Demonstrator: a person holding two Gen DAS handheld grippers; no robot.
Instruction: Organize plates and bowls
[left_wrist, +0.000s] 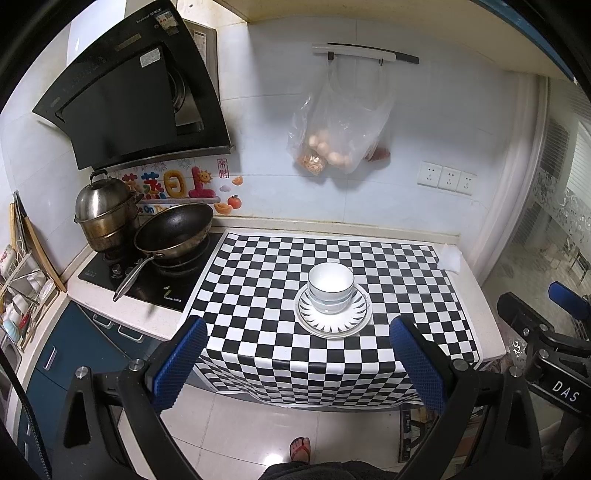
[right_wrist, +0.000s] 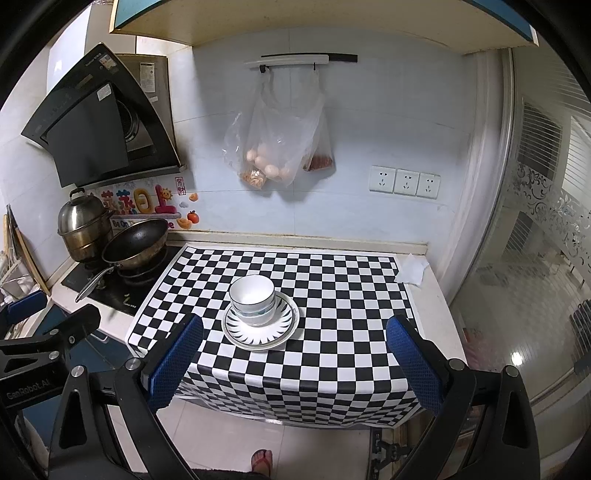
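Note:
White bowls with a dark rim line (left_wrist: 331, 287) (right_wrist: 252, 300) are stacked inside one another on stacked white plates with black ray patterns (left_wrist: 333, 322) (right_wrist: 260, 333), on the checkered mat (left_wrist: 258, 295) (right_wrist: 340, 295). My left gripper (left_wrist: 297, 363) hangs open in front of the counter's edge, well short of the stack, nothing between its blue pads. My right gripper (right_wrist: 293, 363) is likewise open and empty, held back from the counter. Each gripper's body shows at the side of the other's view.
A black wok (left_wrist: 173, 230) and a steel steamer pot (left_wrist: 101, 212) sit on the stove to the left. A plastic bag of eggs (left_wrist: 334, 133) hangs on the wall. A white tissue (right_wrist: 412, 271) lies at the counter's right end. A dish rack (left_wrist: 18, 288) stands far left. A person's sandalled foot (left_wrist: 300, 448) is on the floor.

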